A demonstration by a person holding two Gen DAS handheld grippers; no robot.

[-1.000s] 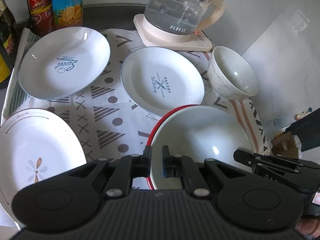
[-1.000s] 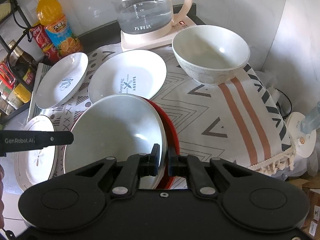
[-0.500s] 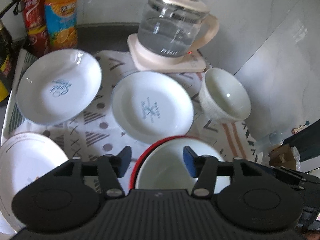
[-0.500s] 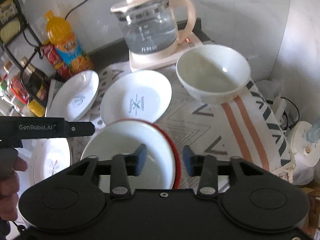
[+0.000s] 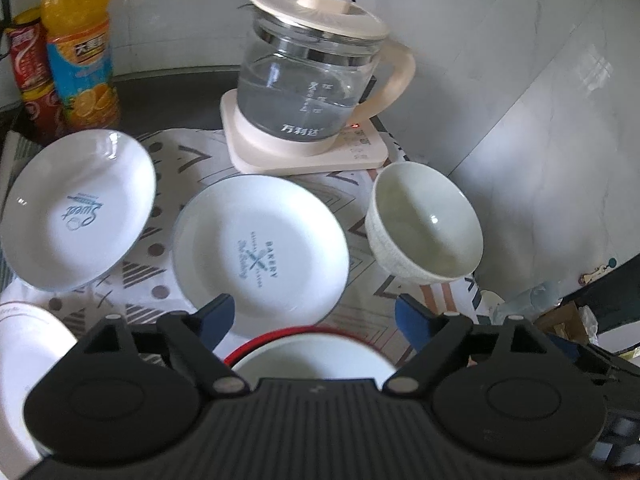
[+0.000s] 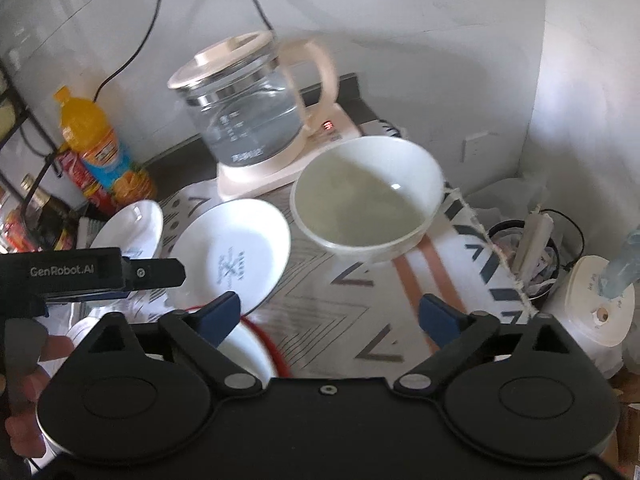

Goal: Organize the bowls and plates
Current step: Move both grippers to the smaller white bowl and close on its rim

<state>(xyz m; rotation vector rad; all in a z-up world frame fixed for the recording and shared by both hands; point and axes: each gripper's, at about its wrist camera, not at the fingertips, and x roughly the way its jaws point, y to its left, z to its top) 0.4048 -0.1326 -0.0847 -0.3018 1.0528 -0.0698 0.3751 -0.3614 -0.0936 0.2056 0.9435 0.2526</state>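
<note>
A red-rimmed bowl (image 5: pixel 312 350) sits on the patterned cloth just below my left gripper (image 5: pixel 314 312), which is open and empty above it. The bowl also shows in the right wrist view (image 6: pixel 256 344). My right gripper (image 6: pixel 330 314) is open and empty, raised above the cloth. A "Bakery" plate (image 5: pixel 260 248) lies in the middle, a "Sweet" plate (image 5: pixel 78 210) at the left, a flower plate (image 5: pixel 24 360) at the near left. A white bowl (image 5: pixel 424 224) stands at the right, also seen in the right wrist view (image 6: pixel 366 204).
A glass kettle (image 5: pixel 308 96) on its cream base stands at the back. An orange juice bottle (image 5: pixel 78 48) and a red can (image 5: pixel 30 76) stand at the back left. The cloth's fringed edge (image 6: pixel 492 252) drops off at the right, with a bin (image 6: pixel 528 256) beyond.
Both grippers were shut on the red-rimmed bowl's rim. They have opened, let go of it and pulled up and back.
</note>
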